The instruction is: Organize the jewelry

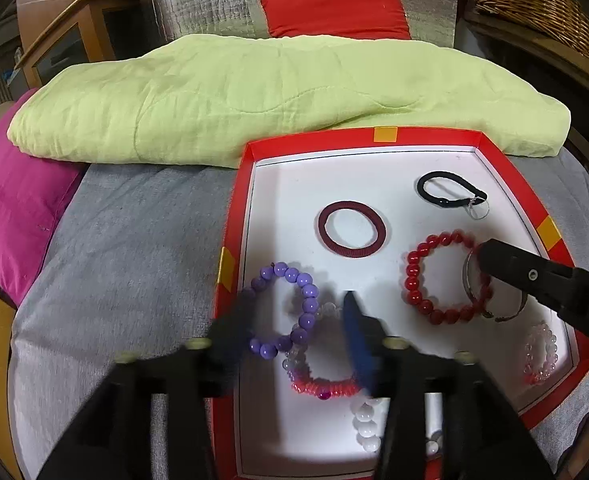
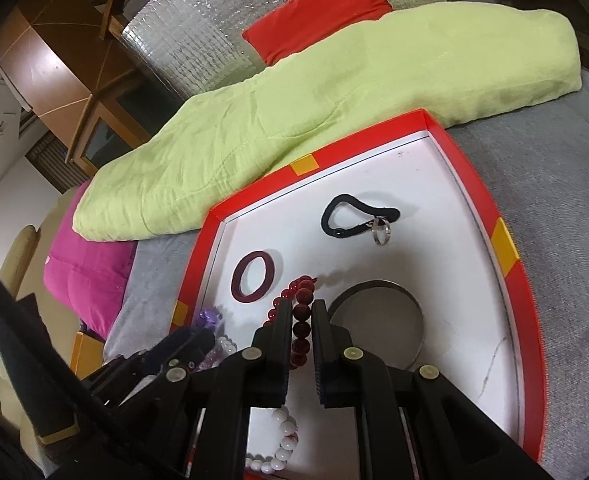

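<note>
In the red tray (image 1: 470,138), the purple bracelet (image 1: 290,312) lies loose between the spread fingers of the left gripper (image 1: 294,312) (blurred). Further right, the right gripper (image 2: 302,312) is clamped on the red bracelet (image 1: 442,276), beside a metal bangle (image 2: 378,286).

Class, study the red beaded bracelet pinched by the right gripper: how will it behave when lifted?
The red beaded bracelet would probably sag, being separate strung beads. Its glossy round beads may slip between the right gripper pads. It looks light.
</note>
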### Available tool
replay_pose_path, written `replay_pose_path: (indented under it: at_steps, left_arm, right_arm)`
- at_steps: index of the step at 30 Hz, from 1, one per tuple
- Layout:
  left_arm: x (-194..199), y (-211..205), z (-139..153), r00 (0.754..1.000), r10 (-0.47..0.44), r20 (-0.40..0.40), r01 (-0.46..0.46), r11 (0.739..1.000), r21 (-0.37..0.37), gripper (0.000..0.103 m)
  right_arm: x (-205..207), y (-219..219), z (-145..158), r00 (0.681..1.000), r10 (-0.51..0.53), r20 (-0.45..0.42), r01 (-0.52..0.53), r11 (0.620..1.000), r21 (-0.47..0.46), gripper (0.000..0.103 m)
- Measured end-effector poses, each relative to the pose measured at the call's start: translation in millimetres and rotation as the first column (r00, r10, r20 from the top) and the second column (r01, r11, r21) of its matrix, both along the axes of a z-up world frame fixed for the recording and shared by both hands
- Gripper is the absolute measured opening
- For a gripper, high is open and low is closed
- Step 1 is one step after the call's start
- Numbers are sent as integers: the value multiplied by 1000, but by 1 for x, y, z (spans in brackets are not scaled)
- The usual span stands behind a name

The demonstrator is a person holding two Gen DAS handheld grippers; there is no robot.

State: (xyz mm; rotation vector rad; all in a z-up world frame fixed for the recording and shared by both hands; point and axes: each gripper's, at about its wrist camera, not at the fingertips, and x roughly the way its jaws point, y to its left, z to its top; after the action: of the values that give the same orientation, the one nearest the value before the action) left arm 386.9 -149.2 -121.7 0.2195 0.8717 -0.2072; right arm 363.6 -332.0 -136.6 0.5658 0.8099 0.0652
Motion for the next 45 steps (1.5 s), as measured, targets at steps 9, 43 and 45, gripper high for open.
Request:
replay_pose_path:
  at_steps: [9,43,45]
  left_arm:
    - [-11,-2,7,1000,10,2,-10,1000,14,65]
    - [-209,71,107,947,151,283,-148,988,-31,90]
    - [-219,74,106,945,148,291,-146,989,-28,90]
  right_arm:
    - [-15,-10,12,999,-40,6,40,999,-33,55]
    - [-224,38,108,988,-3,157,66,916,-397,68]
    - [-239,41,110,985,-11,170,80,910,-407,69]
